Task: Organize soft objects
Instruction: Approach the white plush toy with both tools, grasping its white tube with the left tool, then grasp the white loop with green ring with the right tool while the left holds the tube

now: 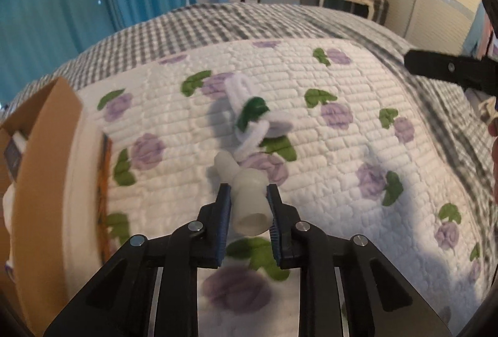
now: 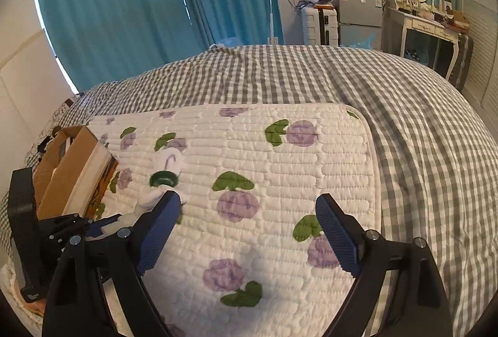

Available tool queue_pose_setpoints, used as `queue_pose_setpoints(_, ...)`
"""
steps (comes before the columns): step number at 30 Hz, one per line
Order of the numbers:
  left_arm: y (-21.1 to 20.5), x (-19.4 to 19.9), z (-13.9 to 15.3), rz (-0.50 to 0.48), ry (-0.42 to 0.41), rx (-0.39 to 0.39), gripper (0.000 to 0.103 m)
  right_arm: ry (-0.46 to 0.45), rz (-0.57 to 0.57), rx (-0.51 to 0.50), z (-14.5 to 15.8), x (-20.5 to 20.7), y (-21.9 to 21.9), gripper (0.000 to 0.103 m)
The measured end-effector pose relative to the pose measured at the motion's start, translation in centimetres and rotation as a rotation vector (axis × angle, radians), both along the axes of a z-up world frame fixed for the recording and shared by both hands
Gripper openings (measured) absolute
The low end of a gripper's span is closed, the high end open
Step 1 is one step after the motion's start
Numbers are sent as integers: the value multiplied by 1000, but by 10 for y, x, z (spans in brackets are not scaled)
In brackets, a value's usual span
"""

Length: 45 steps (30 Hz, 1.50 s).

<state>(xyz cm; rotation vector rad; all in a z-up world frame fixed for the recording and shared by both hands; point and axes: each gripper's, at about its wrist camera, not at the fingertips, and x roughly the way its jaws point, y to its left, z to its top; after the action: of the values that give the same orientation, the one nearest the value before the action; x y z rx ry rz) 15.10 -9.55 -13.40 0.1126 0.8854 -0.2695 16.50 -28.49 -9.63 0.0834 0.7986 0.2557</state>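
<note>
My left gripper (image 1: 248, 200) is shut on the pale translucent end piece (image 1: 249, 200) of a soft white fuzzy toy with a green ring (image 1: 252, 114). The toy stretches away over the quilted floral mat (image 1: 326, 150). In the right wrist view the toy (image 2: 165, 169) lies at the left, with the left gripper (image 2: 102, 225) holding its near end. My right gripper (image 2: 249, 231) is open and empty above the mat (image 2: 280, 156); one of its fingers shows at the right of the left wrist view (image 1: 448, 69).
An open cardboard box (image 1: 40, 156) stands at the mat's left edge, also in the right wrist view (image 2: 71, 169). The mat lies on a grey checked bed cover (image 2: 404, 119). Curtains, a fridge and a dressing table stand beyond the bed.
</note>
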Motion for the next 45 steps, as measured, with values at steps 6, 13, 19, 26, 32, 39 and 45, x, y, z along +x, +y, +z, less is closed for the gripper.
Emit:
queue_pose_setpoints(6, 28, -6, 30, 34, -80, -28, 22, -10, 59, -20, 6, -4, 34, 89)
queue_pose_setpoints(13, 43, 26, 23, 96, -97, -16, 22, 42, 147, -9, -25, 20, 87, 89)
queue_pose_setpoints(19, 54, 58, 12, 133, -102, -13, 22, 107, 168, 34, -65, 51, 111, 88)
queue_pose_setpoints(26, 50, 60, 9, 113, -142, 40, 22, 167, 237, 79, -87, 61, 128, 64)
queue_pose_setpoints(32, 46, 51, 16, 104, -144, 42, 22, 163, 241, 55, -82, 52, 128, 37)
queue_pose_setpoints(39, 40, 24, 49, 84, -176, 9, 22, 100, 234, 18, -37, 21, 110, 29)
queue_pose_setpoints(45, 43, -8, 106, 75, -261, -36, 22, 8, 236, -36, 31, -16, 103, 29)
